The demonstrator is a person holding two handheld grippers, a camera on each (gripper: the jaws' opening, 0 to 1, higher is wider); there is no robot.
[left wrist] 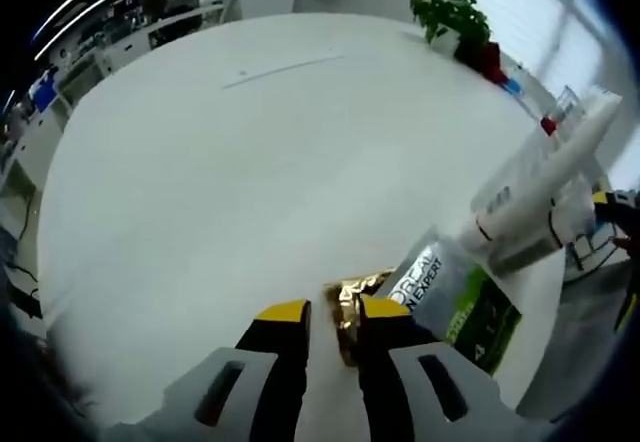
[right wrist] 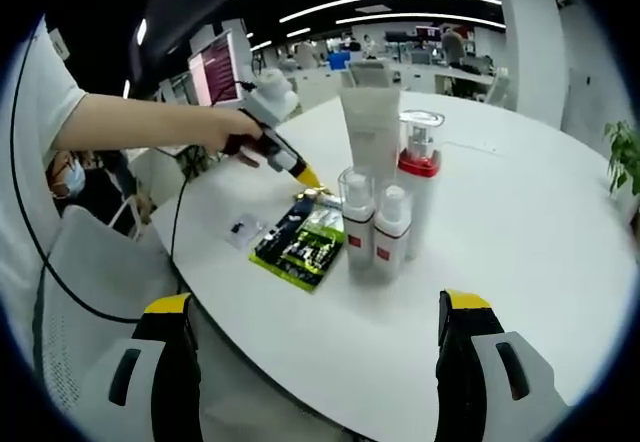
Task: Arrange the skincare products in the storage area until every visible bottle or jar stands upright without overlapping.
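A round white counter [right wrist: 520,222] is carrying a small cluster of skincare products; in the right gripper view, a tall white tube [right wrist: 371,127] is standing upright at the far side of the cluster, with a clear pump bottle with a red collar [right wrist: 418,187] just beside it on the right; two shorter white bottles with red labels [right wrist: 372,232] are standing upright in front of them, touching or nearly touching one another; what is inside any of these containers cannot be told. Just left of the bottles, a flat black and green packet [right wrist: 300,245] is lying on the counter, not upright.

The left hand-held gripper [right wrist: 305,175], held in a person's hand [right wrist: 235,132], is reaching down to the far end of that packet; in the left gripper view, its yellow-tipped jaws [left wrist: 333,312] are closing on a crinkled gold piece [left wrist: 350,307] at the packet's [left wrist: 455,297] end, the gold lying between the tips.

The right hand-held gripper [right wrist: 318,307] is hovering near the counter's edge; its jaws are standing wide apart, holding nothing.
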